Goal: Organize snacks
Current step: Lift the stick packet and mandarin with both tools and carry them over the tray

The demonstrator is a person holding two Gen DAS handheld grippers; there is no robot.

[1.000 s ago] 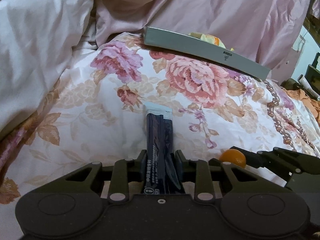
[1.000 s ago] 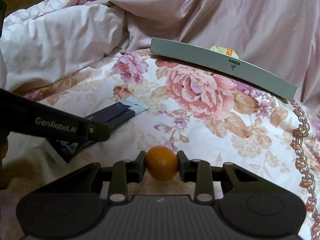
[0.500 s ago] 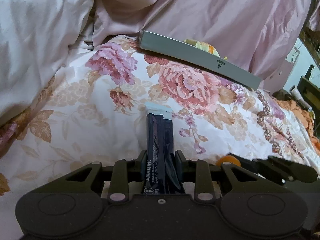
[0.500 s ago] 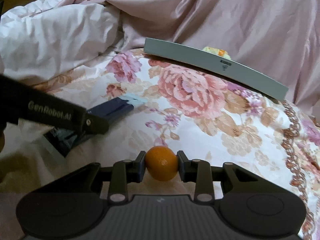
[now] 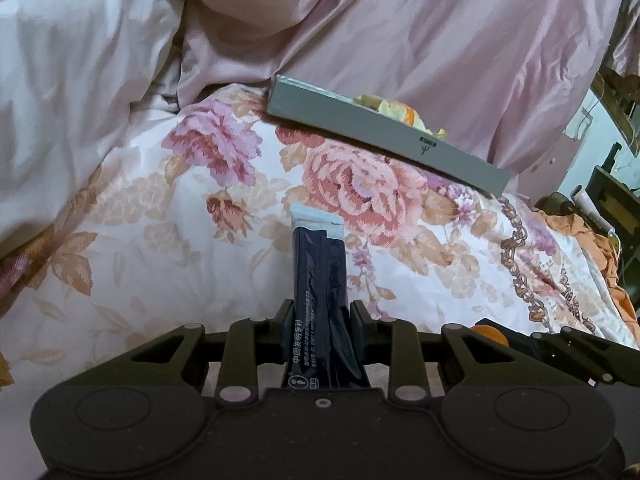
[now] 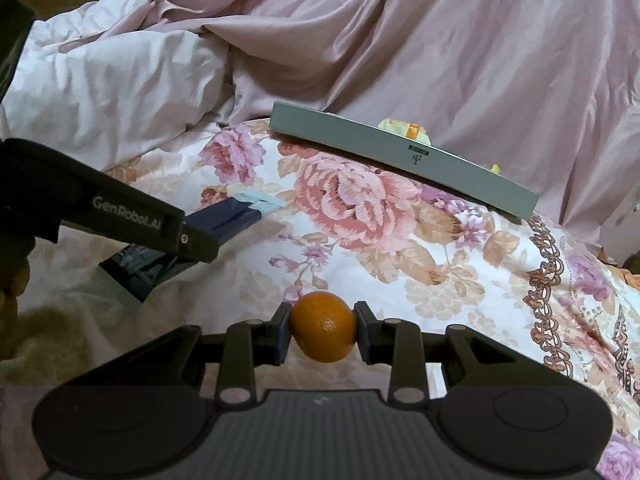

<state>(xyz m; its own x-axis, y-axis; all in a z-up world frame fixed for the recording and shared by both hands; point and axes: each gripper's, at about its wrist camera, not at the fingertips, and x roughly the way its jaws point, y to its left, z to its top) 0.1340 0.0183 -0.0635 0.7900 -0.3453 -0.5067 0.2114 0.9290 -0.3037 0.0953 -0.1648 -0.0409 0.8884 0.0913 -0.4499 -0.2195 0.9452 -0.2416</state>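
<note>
Floral bedspread [image 5: 168,264] underneath, rumpled pink duvet [image 5: 400,40] behind, grey shallow box [image 5: 384,136] lying at the far edge with yellow-wrapped snacks [image 5: 394,109] already inside. Carrying both items toward that box, judging by the layout: left gripper [image 5: 321,322] clamping a dark navy snack sachet [image 5: 318,280] pointing forward, right gripper [image 6: 322,330] pinching a small orange [image 6: 323,332]. Next, probably: reaching further forward, clearing the box's near wall, then releasing inside without crushing the fruit.

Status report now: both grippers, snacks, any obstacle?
Left gripper shut on dark packet. Right gripper shut on orange. Gray tray ahead, path clear.
</note>
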